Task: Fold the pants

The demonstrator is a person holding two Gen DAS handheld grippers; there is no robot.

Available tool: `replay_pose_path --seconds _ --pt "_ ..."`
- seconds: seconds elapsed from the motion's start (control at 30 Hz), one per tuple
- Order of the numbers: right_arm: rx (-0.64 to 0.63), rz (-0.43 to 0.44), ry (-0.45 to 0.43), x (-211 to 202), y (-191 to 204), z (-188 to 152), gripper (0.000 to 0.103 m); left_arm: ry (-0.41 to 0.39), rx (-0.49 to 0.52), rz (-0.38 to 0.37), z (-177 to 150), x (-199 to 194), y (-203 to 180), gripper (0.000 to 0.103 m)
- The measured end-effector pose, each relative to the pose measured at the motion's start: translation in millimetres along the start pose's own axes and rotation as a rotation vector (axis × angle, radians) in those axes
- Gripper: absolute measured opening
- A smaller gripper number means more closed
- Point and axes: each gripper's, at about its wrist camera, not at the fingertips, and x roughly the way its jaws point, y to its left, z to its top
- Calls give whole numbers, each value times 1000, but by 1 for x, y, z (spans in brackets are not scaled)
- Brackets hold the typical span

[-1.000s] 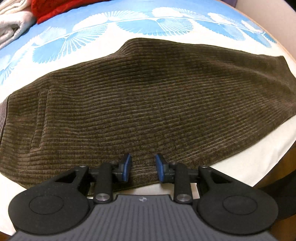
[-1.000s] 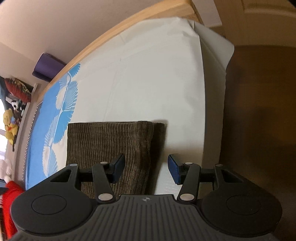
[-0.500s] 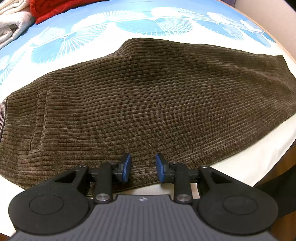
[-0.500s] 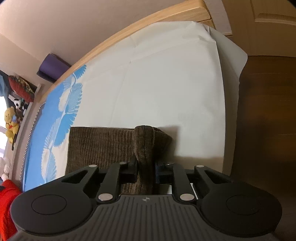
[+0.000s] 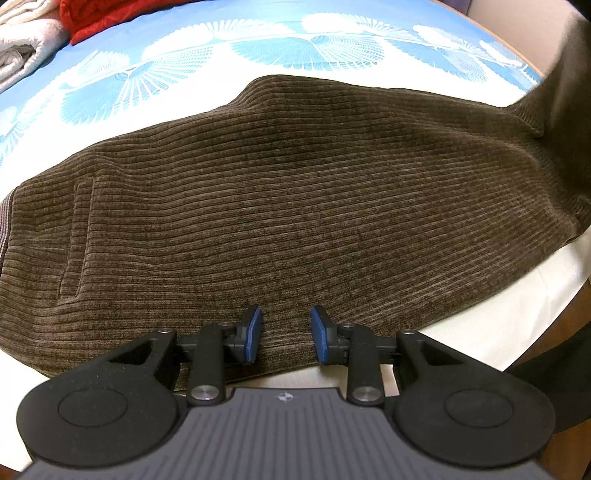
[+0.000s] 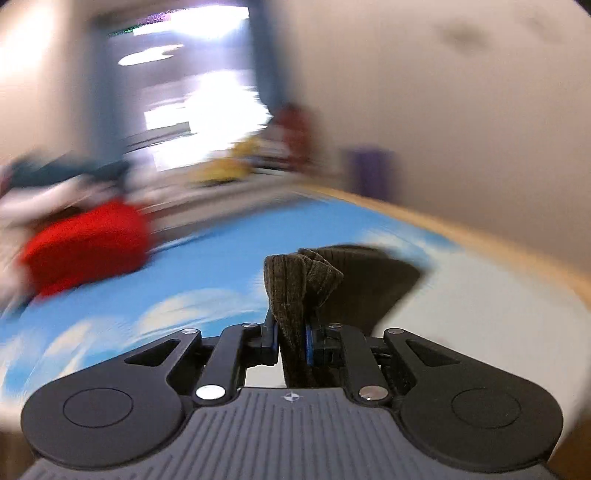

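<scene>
1. My left gripper [image 5: 285, 334] hangs over the near edge of the pants [image 5: 295, 206], its blue pads [image 5: 254, 334] apart with a clear gap; corduroy lies beneath them and I see no pinch, so I read it as open
2. In the left view the pants spread flat across the bed [image 5: 498, 314], filling the frame from 9 to 3 o'clock, waistband end at 9 o'clock, a pocket seam [image 5: 79, 236] just inside it
3. At 2 o'clock in that view the leg end rises off the sheet in a blurred dark strip [image 5: 569, 110]
4. My right gripper [image 6: 291, 341] is clamped on a bunched fold of the pants' hem [image 6: 295, 288]; its jaws have just been closing and now pinch the cloth between them
5. The gripped fold stands up at 12 o'clock from the jaws, with more brown cloth trailing to 2 o'clock
6. The right view is heavily blurred; I make out a red cloth [image 6: 88, 243] at 9 o'clock and the blue patterned sheet [image 6: 207, 273] below it
7. In the left view, that red cloth [image 5: 110, 14] and a white towel [image 5: 26, 40] sit at 11 o'clock
</scene>
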Motion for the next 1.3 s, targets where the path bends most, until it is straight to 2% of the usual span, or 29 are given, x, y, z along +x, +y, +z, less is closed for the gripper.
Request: replay_pose_path --seconds 0.1,0.2,0.3,0.33,0.37,0.4,0.43,0.5,0.53,0.63,0.7,0.8,0.93,0.97,1.0,1.03,1.13,1.3 --pt "-164 198 57 -8 79 -27 14 -2 -4 -5 0 -1 1 33" --pt "-288 331 202 -3 136 -76 16 -2 -8 -11 0 -1 2 33" --pt "-423 399 439 6 174 -135 19 -2 -16 -21 0 -2 4 33" --pt "-466 389 460 4 180 -147 22 -2 -19 -24 0 -2 5 33" --pt "-506 377 422 -4 183 -152 22 -3 -21 -26 0 -2 5 33" --pt "-526 384 407 -9 184 -151 29 -3 -21 -28 0 -2 6 33" --pt "-512 416 418 -13 184 -146 40 -3 -19 -29 0 -2 6 33" --pt "-447 496 422 -19 178 -129 49 0 -14 -30 1 -2 7 34" --pt "-436 509 409 -21 176 -123 53 2 -14 -31 2 -2 7 34" --pt "-394 512 385 -22 171 -111 64 6 -18 -31 3 -1 7 34" --pt "-370 511 412 -14 171 -112 67 4 -15 -30 2 -2 6 34" --pt "-419 537 465 -3 179 -126 67 1 -13 -30 1 0 6 34" --pt "-535 531 463 1 194 -140 66 -1 -12 -28 0 0 5 34" --pt "-578 522 455 1 196 -141 61 -1 -13 -28 0 0 5 34" --pt "-622 521 449 0 199 -140 39 1 -15 -28 0 0 5 34" --pt "-641 538 443 -3 198 -137 33 2 -15 -28 0 0 5 34" --pt "-646 550 392 -6 194 -105 23 5 -13 -29 1 0 6 34" --pt "-504 453 224 -19 187 -30 21 5 -14 -34 2 -1 8 34"
